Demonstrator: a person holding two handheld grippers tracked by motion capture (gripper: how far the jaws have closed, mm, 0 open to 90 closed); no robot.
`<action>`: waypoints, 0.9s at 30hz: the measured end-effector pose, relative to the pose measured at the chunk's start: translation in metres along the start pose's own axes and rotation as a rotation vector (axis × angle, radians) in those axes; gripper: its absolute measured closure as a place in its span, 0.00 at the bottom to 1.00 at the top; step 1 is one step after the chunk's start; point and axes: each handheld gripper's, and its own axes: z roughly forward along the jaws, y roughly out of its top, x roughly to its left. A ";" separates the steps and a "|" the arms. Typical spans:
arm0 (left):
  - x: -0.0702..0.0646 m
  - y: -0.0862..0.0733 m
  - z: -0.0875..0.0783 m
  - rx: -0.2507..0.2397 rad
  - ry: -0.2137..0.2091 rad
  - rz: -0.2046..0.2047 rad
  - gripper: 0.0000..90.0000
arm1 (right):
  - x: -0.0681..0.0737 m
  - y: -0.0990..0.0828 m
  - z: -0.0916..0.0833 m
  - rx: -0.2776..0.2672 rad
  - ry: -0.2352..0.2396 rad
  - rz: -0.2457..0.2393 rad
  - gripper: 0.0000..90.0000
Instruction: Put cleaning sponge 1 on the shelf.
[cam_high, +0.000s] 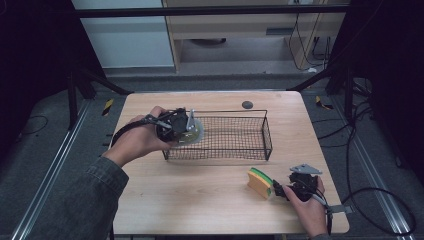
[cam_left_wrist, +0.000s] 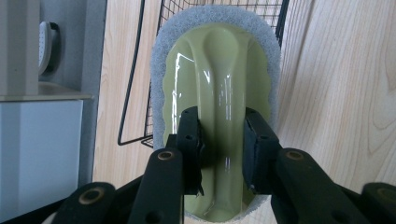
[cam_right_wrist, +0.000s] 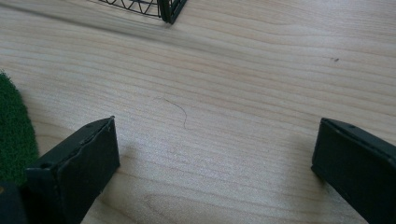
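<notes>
The left tongs (cam_left_wrist: 219, 140) clamp the raised ridge of a pale green scrubber (cam_left_wrist: 217, 74), a glossy plastic handle backed by a grey scouring pad. No brand, label or lettering can be read on it. In the high view the left hand (cam_high: 137, 140) holds it at the left end of the black wire basket (cam_high: 250, 145), up at the rim, on the left half of the tabletop (cam_high: 190, 200) toward the far edge. From the left tongs' own camera the pad tips over the basket's corner wires, with bare wood to one side.

Down at the near right corner of the tabletop the right tongs (cam_right_wrist: 215, 163) stand wide, with nothing but bare wood grain between the jaws. In the high view the right hand (cam_high: 307, 200) rests them low by the near edge, just beside a yellow sponge (cam_high: 261, 182) with a green scouring face, which stands on its edge. That green face peeks in at the left edge of the right tongs' camera (cam_right_wrist: 14, 135), close to one jaw but not gripped. A corner of the basket shows at the top there. No writing can be made out on the sponge or the basket. A small dark disc (cam_high: 247, 104) lies near the far edge of the tabletop, behind the basket.
</notes>
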 end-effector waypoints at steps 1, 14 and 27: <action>0.001 0.000 0.001 0.003 0.002 0.001 0.79 | 0.000 0.000 0.000 0.000 0.000 0.000 0.01; 0.008 0.008 0.003 0.000 0.046 0.054 0.79 | 0.000 0.000 0.000 0.002 -0.001 0.000 0.01; 0.016 0.013 0.026 0.012 0.040 0.086 0.79 | 0.001 0.001 0.001 0.003 0.002 0.000 0.01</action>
